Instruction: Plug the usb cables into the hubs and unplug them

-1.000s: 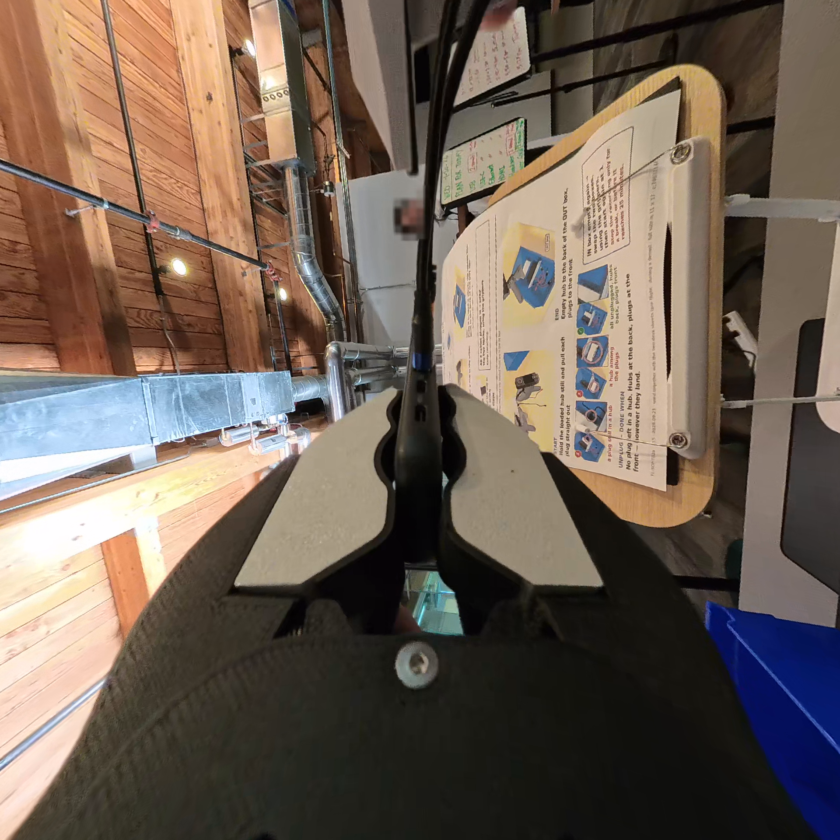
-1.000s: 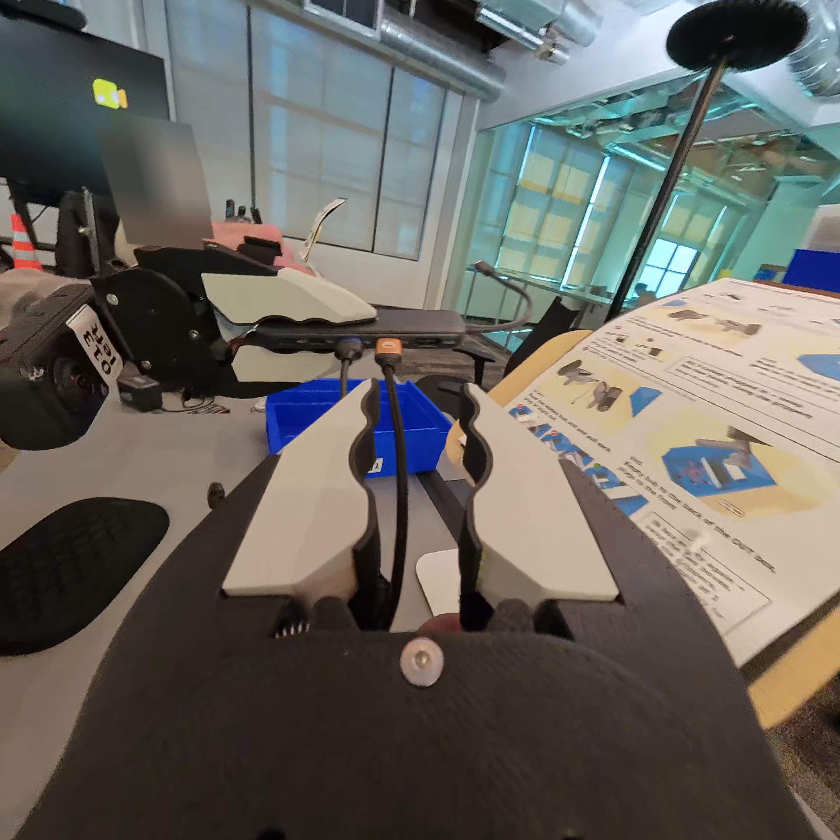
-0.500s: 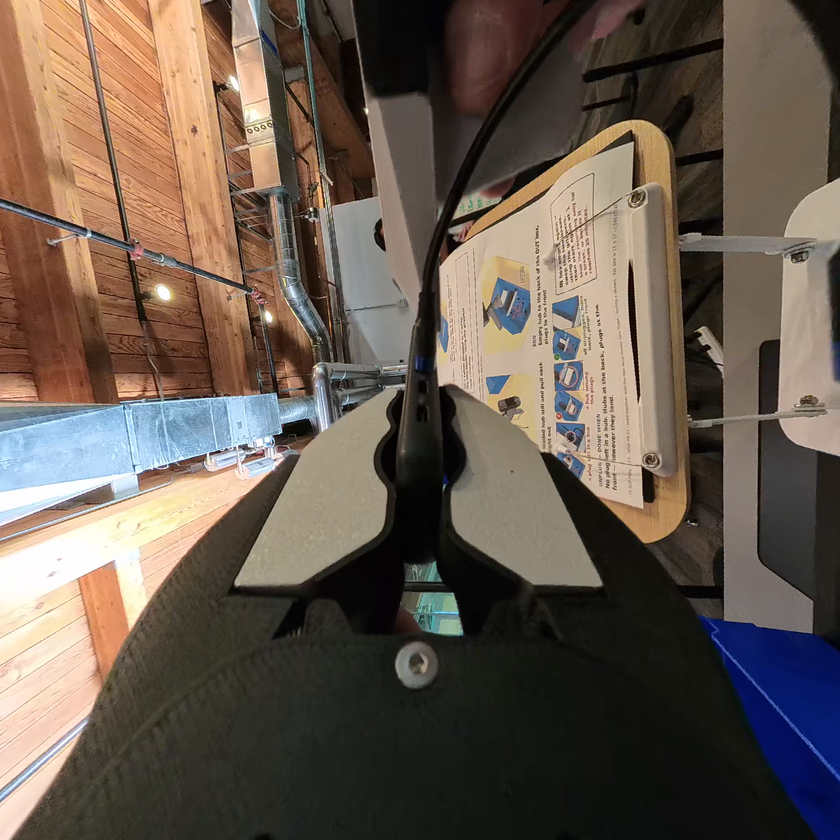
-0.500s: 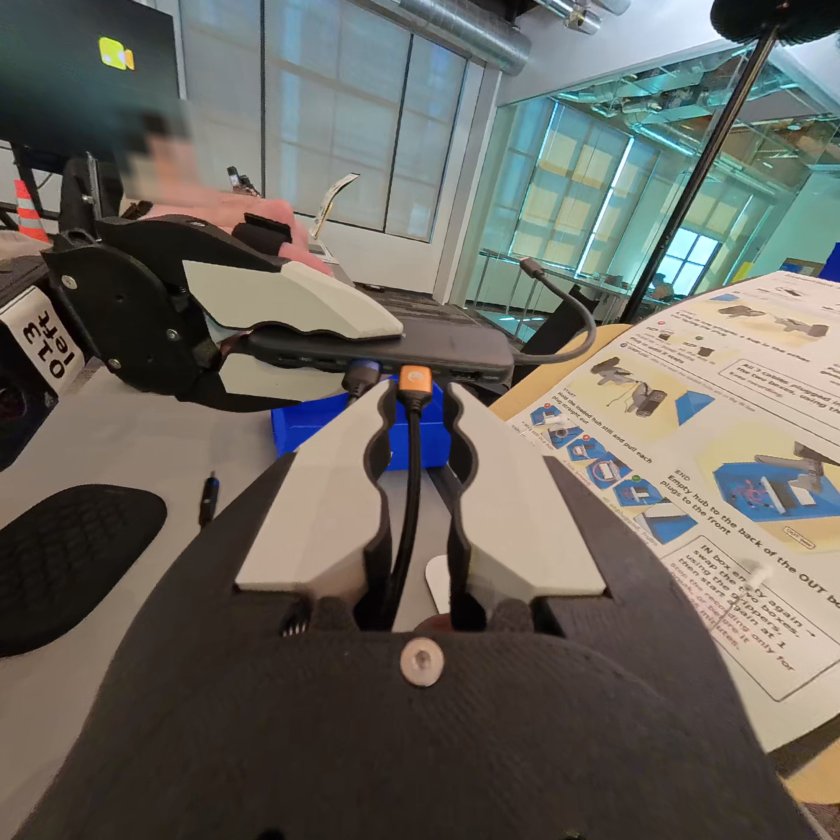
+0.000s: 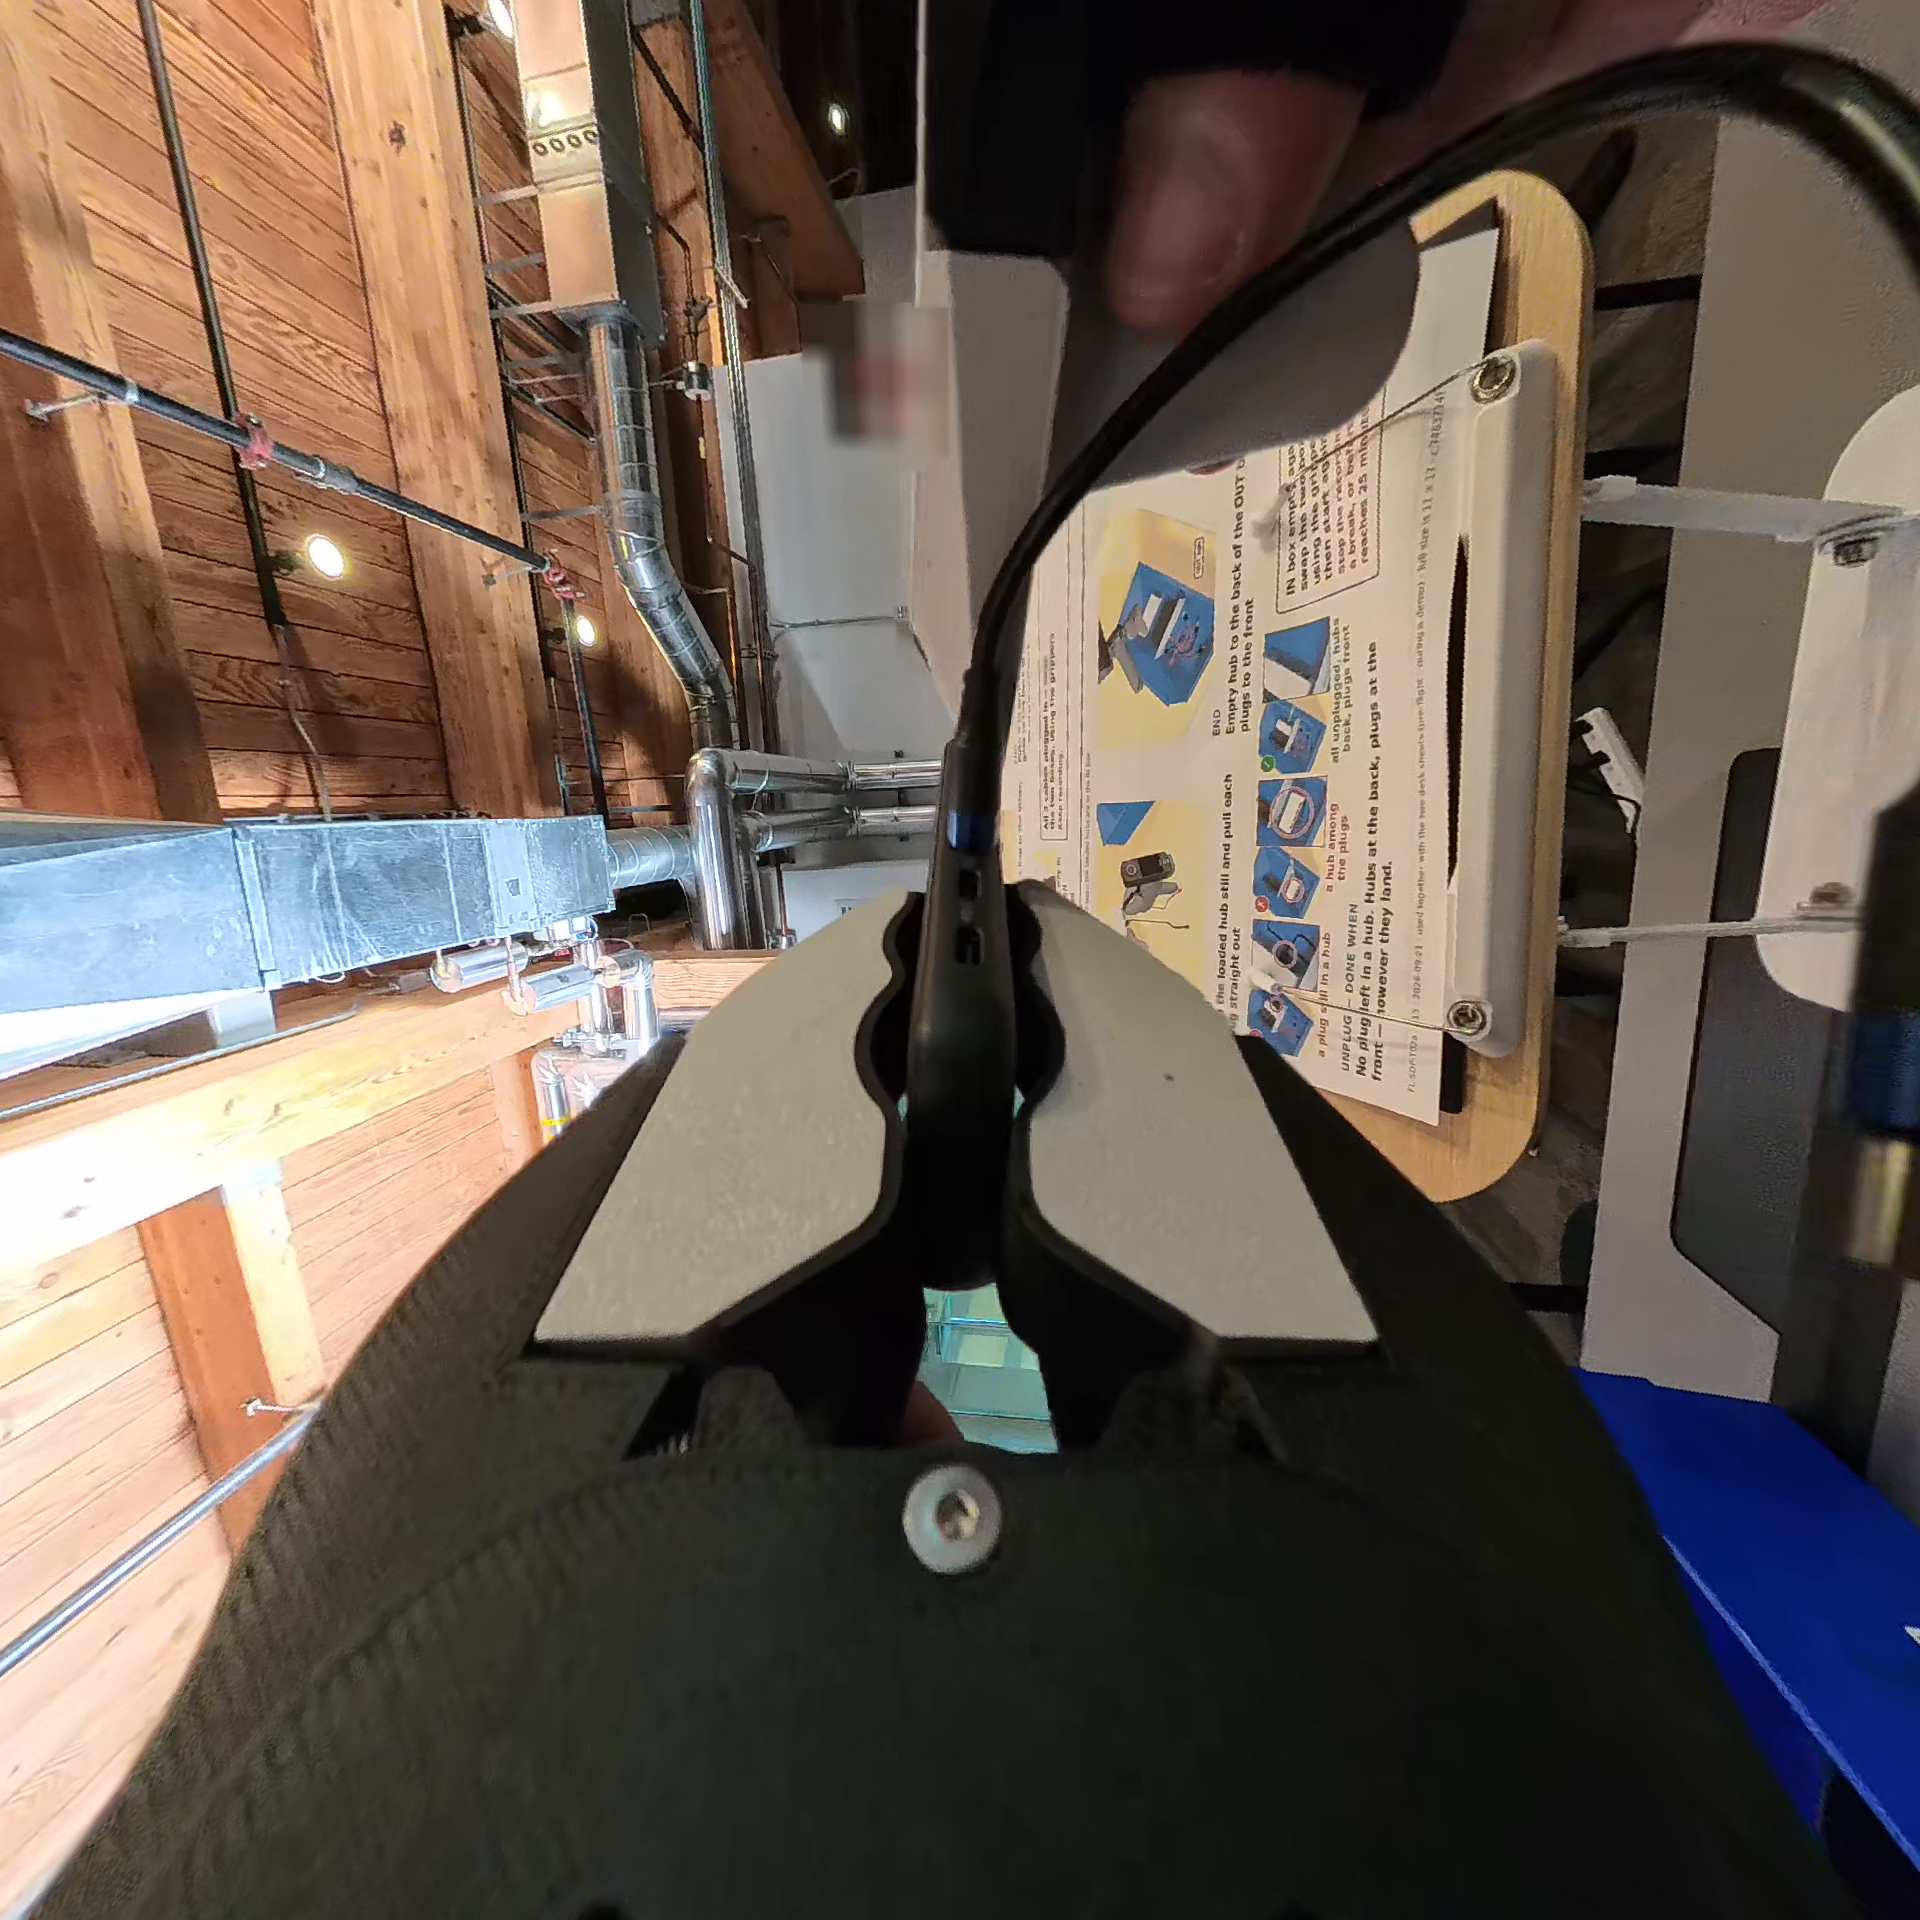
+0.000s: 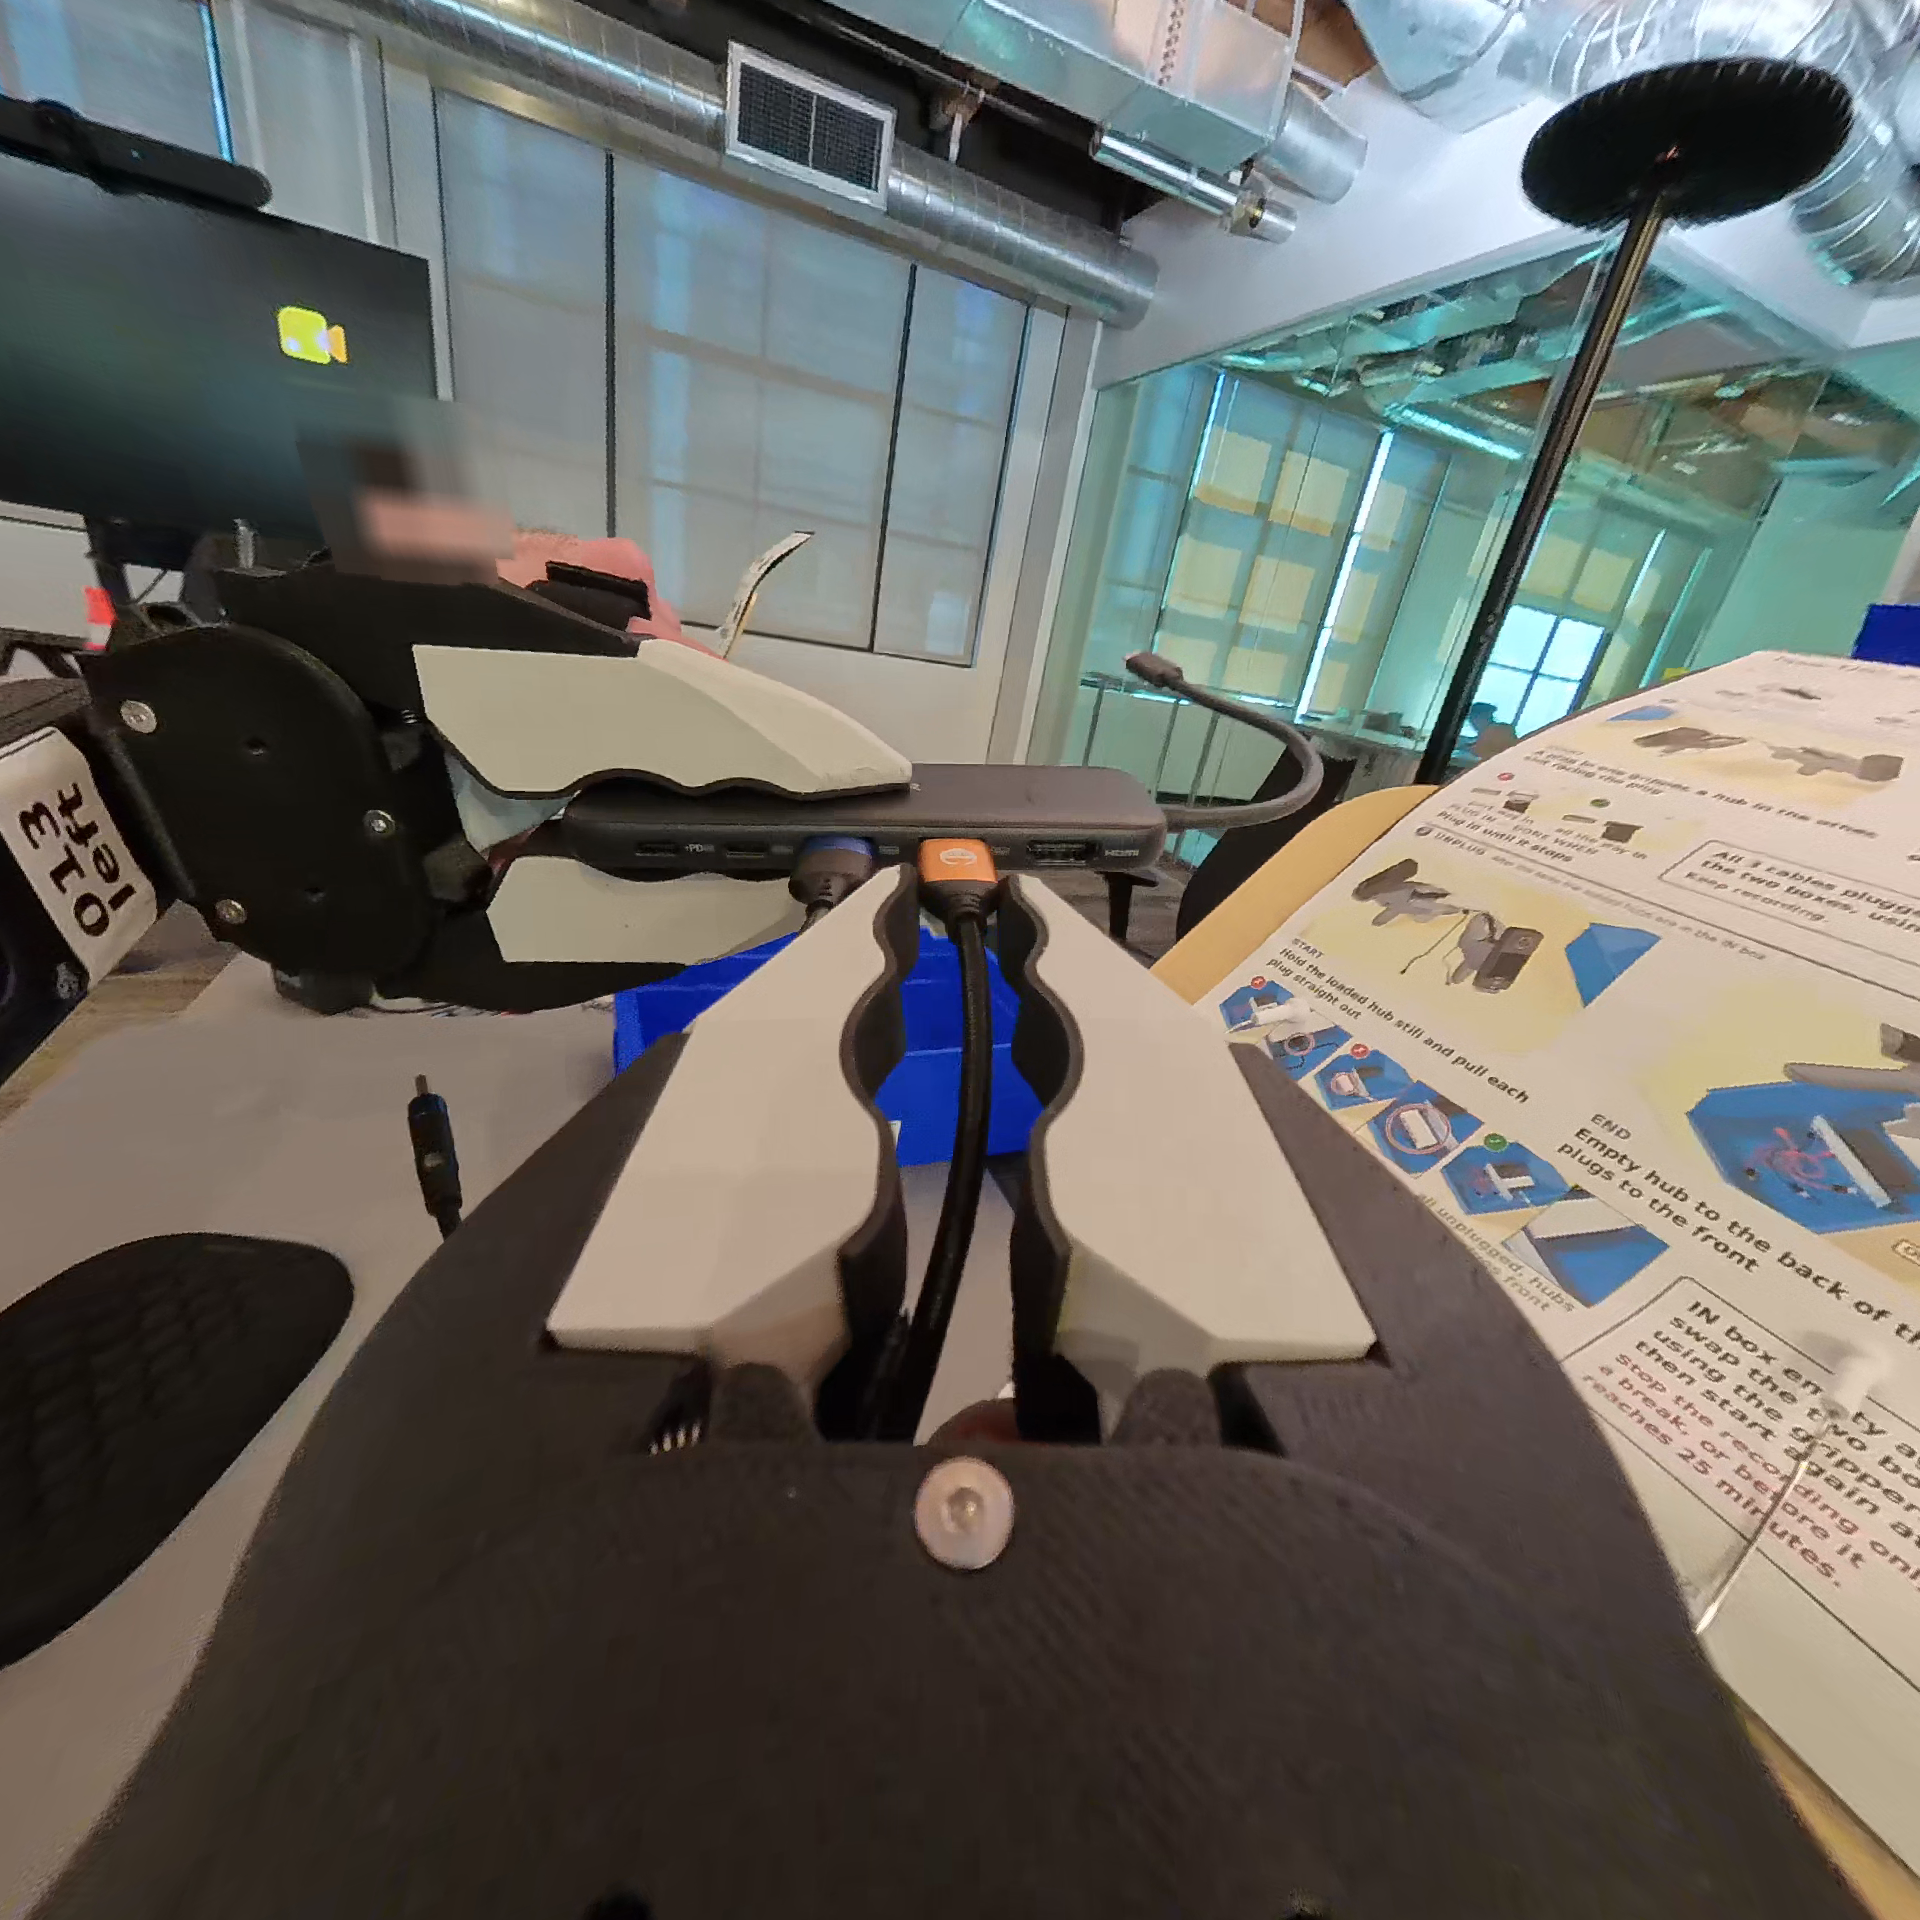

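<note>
The left gripper (image 6: 717,821) is clamped on the dark hub (image 6: 1018,816), holding it level above the grey table (image 6: 260,1122). The right gripper (image 6: 961,904) stands spread around the orange plug (image 6: 958,871) (seated in the hub's near edge), its fingertips just short of the hub. A blue-collared plug (image 6: 831,868) sits just left of it. Below lies a blue bin (image 6: 940,1049); an instruction sheet (image 6: 1621,1049) lies right, a loose black plug (image 6: 431,1143) left.

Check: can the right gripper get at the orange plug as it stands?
Probably yes. The right gripper is open, its fingertips on either side of the orange plug seated in the hub, cable running between the fingers. Nothing blocks it; the blue plug sits just left.
</note>
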Demonstrator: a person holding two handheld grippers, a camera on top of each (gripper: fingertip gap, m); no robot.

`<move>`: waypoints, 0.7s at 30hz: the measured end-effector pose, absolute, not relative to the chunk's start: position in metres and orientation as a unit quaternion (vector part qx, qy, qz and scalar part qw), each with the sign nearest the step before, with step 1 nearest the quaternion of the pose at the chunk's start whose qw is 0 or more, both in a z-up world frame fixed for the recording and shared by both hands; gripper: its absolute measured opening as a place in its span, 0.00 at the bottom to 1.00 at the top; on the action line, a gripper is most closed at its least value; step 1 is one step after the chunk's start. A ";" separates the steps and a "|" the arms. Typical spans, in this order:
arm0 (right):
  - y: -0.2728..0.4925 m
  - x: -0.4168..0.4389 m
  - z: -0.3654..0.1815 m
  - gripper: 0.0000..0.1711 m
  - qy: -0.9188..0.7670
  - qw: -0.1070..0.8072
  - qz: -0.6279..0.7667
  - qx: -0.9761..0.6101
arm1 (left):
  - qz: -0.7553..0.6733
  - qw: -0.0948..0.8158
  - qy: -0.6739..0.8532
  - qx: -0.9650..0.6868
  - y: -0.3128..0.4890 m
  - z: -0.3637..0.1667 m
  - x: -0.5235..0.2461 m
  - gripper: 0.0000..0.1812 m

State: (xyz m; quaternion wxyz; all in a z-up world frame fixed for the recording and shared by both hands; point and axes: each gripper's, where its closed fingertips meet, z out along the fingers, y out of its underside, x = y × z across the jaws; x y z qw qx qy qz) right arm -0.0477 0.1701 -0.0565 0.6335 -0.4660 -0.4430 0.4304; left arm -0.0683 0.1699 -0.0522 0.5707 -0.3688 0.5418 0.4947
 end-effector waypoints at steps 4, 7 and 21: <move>0.170 -0.048 -0.055 0.07 -0.441 0.645 0.423 -0.459 | 0.491 0.572 0.542 -0.372 0.170 -0.051 -0.070 0.07; 0.168 -0.047 -0.057 0.07 -0.448 0.638 0.425 -0.460 | 0.484 0.574 0.546 -0.371 0.169 -0.053 -0.069 0.07; 0.159 -0.054 -0.051 0.07 -0.436 0.610 0.475 -0.461 | 0.478 0.578 0.553 -0.361 0.170 -0.048 -0.063 0.11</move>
